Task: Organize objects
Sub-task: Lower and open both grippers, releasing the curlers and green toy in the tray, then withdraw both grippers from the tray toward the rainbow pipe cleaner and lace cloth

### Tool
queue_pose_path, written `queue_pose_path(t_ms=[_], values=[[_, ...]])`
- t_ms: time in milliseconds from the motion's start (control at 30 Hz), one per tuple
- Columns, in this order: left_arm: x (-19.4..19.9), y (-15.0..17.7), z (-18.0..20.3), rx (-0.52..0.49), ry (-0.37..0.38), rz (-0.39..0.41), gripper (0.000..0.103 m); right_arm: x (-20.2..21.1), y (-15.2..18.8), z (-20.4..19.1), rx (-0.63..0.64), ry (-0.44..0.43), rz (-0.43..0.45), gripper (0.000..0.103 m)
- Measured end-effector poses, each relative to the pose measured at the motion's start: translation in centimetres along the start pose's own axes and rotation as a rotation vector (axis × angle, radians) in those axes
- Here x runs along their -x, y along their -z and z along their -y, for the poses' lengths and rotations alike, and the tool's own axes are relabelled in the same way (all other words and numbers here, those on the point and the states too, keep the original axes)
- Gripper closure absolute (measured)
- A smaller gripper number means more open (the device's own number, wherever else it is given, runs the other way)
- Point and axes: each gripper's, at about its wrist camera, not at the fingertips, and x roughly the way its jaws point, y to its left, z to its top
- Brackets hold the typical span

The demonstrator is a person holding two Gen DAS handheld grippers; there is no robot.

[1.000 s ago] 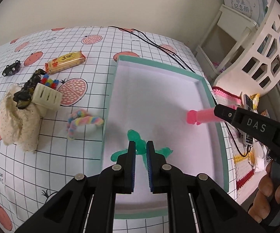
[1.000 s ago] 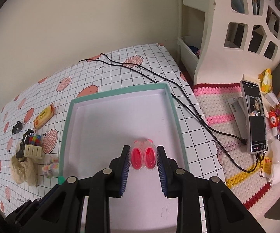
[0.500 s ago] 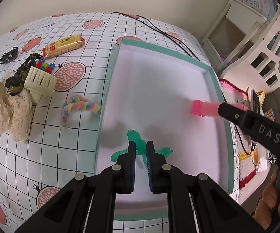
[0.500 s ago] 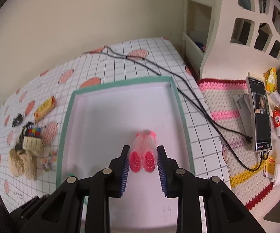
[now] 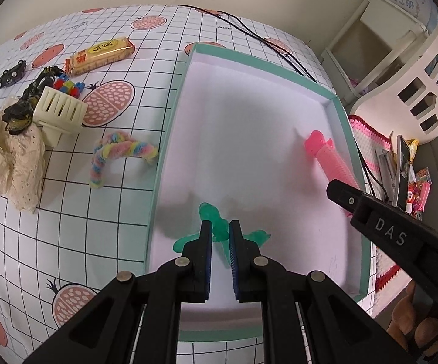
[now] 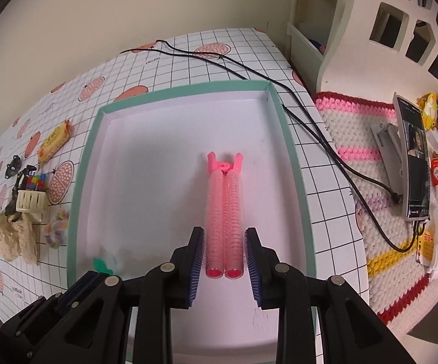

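A white tray with a teal rim [image 5: 160, 163] [image 6: 77, 194] lies on the checked tablecloth. My left gripper [image 5: 219, 229] is shut on a green rubbery toy figure [image 5: 209, 212] just above the tray's near left corner. A pink double hair roller [image 6: 225, 212] [image 5: 329, 156] lies lengthwise on the tray floor by the right wall. Its near end sits between the pads of my right gripper [image 6: 224, 242], which is shut on it. The right gripper's black finger [image 5: 344, 192] reaches in from the right in the left wrist view.
Left of the tray lie a rainbow pipe-cleaner twist [image 5: 118, 154], a white slatted basket [image 5: 59, 110], a lace cloth [image 5: 6, 163], a yellow snack bar [image 5: 100, 54] and a small black toy [image 5: 11, 74]. Black cables [image 6: 310, 121] run past the tray's right side toward a phone [image 6: 413, 157].
The pink roller was held end-on above the tray; now it lies flat on the tray floor by the right wall. The left gripper still holds the green toy.
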Motion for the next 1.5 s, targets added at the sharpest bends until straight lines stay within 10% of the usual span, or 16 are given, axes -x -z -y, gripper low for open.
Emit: queue_pose_path(t_ms=[700,1500], values=[[0.9,-0.4,-0.7,0.016,0.045,0.017,0.078,-0.5,0.2,-0.5,0.022,0.015,-0.005,0.053],[3.4,-1.5,-2.9,0.035,-0.001,0.163,0.024,-0.4,0.2,-1.5,0.057,-0.008,0.028,0.032]])
